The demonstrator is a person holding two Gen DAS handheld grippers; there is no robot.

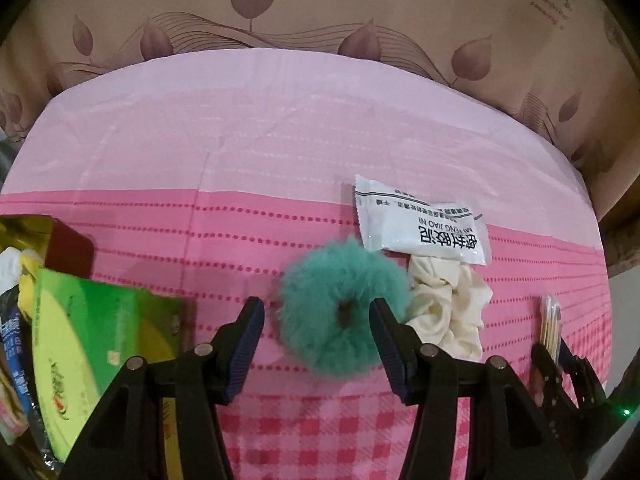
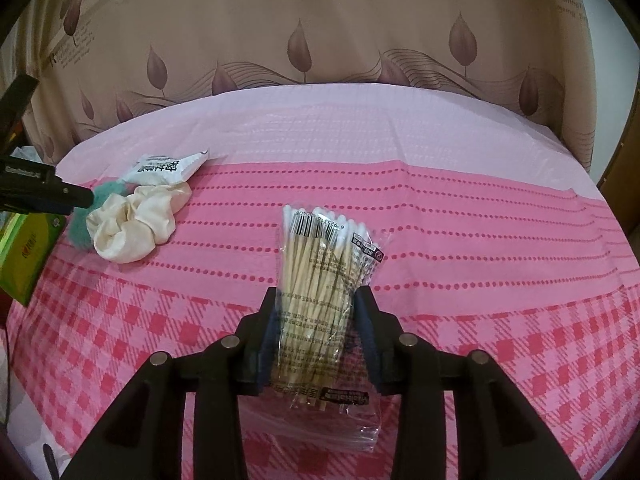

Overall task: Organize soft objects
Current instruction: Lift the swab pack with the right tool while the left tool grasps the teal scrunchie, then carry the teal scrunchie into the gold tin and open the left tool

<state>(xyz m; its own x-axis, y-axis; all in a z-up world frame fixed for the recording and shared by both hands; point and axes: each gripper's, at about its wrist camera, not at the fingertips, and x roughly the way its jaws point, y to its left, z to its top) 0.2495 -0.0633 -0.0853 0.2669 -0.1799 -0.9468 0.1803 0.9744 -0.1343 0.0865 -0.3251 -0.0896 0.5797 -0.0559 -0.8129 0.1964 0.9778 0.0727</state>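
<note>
In the left wrist view the left gripper (image 1: pixel 317 316) is seen spread wide, its dark fingers on either side of a fluffy teal fur scrunchie (image 1: pixel 344 308) lying low in the centre of the frame on the pink checked tablecloth (image 1: pixel 200 168); nothing is gripped, though the right-hand finger is met by the fur's edge. Just right of it a cream satin scrunchie (image 1: pixel 444 308) is seen, partly overlapped above by a white printed sachet (image 1: pixel 420 224). A green cardboard box (image 1: pixel 92 340) amid other packets is shown at lower left, something only glimpsed in the other view.

In the right wrist view the right gripper (image 2: pixel 316 300) is closed onto a clear plastic pack of wooden cotton swabs (image 2: pixel 320 288) at centre frame, the pack pressed between both fingers and standing up from the cloth. The barcode and cotton tips are readable here alone; in the left view only a sliver of the pack is caught at the right edge. The teal scrunchie is mostly hidden here at centre left, behind the cream one and the left gripper's finger.
</note>
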